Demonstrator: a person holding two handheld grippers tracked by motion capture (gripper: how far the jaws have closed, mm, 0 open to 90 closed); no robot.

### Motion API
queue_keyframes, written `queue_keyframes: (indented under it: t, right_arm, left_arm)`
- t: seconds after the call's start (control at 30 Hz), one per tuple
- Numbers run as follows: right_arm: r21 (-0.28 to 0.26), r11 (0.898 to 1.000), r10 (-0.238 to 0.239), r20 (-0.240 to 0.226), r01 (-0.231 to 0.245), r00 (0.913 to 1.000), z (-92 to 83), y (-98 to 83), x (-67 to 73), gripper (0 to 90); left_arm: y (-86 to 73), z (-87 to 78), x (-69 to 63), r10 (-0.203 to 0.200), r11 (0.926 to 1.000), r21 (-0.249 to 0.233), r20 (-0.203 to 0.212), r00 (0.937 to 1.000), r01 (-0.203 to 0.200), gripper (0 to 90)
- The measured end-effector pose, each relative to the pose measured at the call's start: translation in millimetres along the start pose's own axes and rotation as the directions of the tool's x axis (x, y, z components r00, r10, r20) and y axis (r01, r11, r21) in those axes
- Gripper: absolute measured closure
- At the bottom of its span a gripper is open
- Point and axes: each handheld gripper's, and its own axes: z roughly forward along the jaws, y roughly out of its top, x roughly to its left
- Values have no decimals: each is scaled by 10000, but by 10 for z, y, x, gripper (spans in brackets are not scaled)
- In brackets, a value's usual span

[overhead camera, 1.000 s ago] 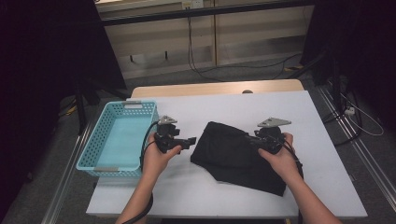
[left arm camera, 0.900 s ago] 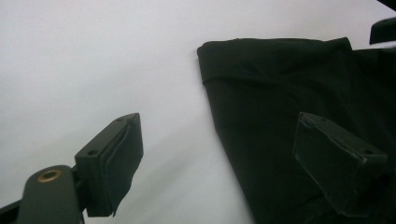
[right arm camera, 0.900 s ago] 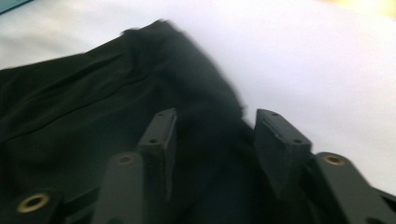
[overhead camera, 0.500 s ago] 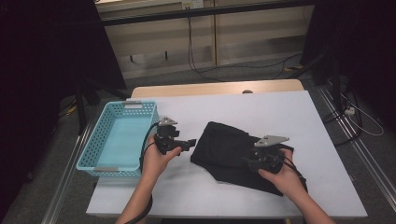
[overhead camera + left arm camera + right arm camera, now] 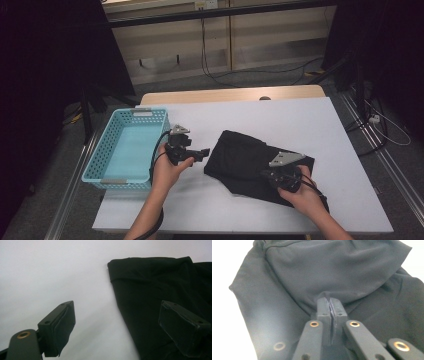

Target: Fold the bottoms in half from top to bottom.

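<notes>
The right gripper [image 5: 330,305] has just pinched shut on a fold of the black garment [image 5: 332,272] lying on the white table [image 5: 260,120]. The left gripper [image 5: 122,327] hovers beside the cloth's edge, jaws wide apart and empty.

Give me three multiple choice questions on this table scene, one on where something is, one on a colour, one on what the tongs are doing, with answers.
1. Where is the basket?
A. left of the cloth
B. on top of the cloth
C. on the floor

2. What colour is the cloth?
A. white
B. black
C. red

3. How do the right tongs stand?
A. wide open over bare table
B. pinched shut on the cloth
C. inside the basket

Answers:
1 A, the high view shows the basket at the table's left edge, apart from the cloth.
2 B, it is black in every view.
3 B, the right gripper view shows the jaws together, with a fold of cloth nipped at their tips.
</notes>
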Motion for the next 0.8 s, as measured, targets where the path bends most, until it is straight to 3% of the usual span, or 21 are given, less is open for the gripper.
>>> queue_keyframes:
  t: [0.5, 0.8]
  right_arm:
    - [-322, 9995, 47, -219, -54, 9997, -239, 25, -63, 898]
    - [-509, 9979, 413, 16, -412, 9991, -486, -178, -170, 897]
  left_arm:
    - [11, -18, -20, 17, 10000, -53, 77, 10000, -16, 140]
    - [15, -26, -28, 106, 9999, 0, 65, 9999, -106, 139]
